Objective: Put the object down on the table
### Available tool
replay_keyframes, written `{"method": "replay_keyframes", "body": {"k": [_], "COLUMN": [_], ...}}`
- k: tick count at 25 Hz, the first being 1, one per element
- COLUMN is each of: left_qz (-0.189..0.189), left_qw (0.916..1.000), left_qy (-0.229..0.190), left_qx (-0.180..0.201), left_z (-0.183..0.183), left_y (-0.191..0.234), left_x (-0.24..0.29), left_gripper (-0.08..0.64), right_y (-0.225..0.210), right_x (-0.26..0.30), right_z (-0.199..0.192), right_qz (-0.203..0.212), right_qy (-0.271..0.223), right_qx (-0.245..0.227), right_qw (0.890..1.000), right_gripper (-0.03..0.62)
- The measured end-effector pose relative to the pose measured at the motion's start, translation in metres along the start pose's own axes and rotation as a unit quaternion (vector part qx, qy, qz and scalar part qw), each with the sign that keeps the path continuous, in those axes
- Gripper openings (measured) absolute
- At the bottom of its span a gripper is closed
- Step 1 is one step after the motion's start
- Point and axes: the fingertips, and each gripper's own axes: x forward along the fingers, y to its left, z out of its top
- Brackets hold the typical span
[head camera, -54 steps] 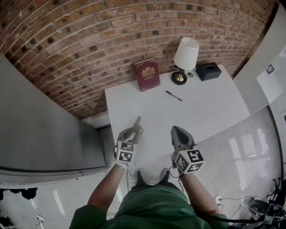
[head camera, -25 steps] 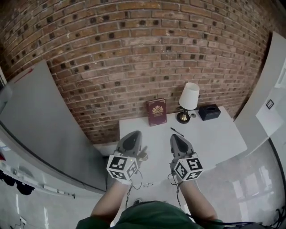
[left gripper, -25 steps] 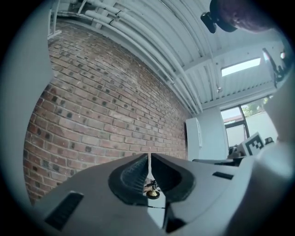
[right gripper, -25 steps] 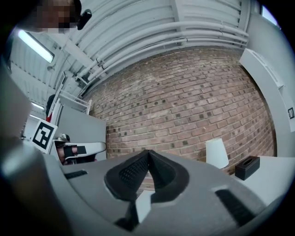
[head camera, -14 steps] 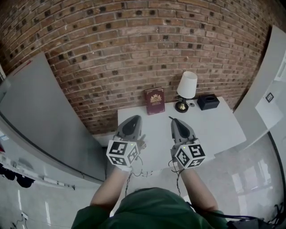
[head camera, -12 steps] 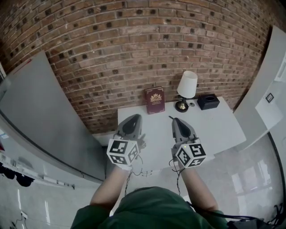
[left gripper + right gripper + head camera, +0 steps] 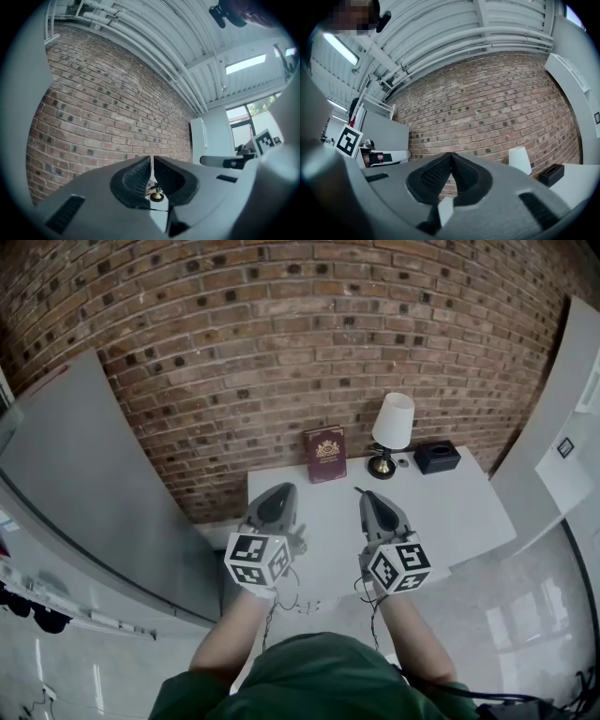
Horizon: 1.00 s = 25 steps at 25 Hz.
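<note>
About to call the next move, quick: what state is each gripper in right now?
Left gripper: closed to a thin slit, nothing seen between the jaws.
Right gripper: closed, empty.

Back edge of surface (image 7: 450, 512) crowded. Book (image 7: 325, 454) upright against brick wall (image 7: 281, 334). Lamp (image 7: 392, 427) just right of book, black box (image 7: 437, 457) right of lamp. Small item between lamp base and box, too small to tell. Pen (image 7: 357, 489) on surface in front of lamp. Front half and right part bare: open approach from front and right. Grey panel (image 7: 94, 484) walls off left side, near surface edge. Lamp tallest obstacle, stands over back right.
</note>
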Motion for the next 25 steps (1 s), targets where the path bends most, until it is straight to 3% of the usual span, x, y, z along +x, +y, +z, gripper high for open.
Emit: {"method": "replay_keyframes", "body": {"k": [13, 25], "left_qz": [-0.002, 0.006], "left_qw": [0.9997, 0.9997], "left_qy": [0.007, 0.012], "left_qx": [-0.022, -0.021], "left_z": [-0.008, -0.011], "left_y": [0.008, 0.011], "left_x": [0.005, 0.007], "left_gripper": [0.022, 0.021], "right_y": [-0.002, -0.003], "right_x": [0.006, 0.009], "right_z": [-0.007, -0.007], "right_qz": [-0.005, 0.003], "right_qy": [0.007, 0.008], "right_qx": [-0.002, -0.011], "right_qw": [1.000, 1.000], "right_gripper": [0.003, 0.002]}}
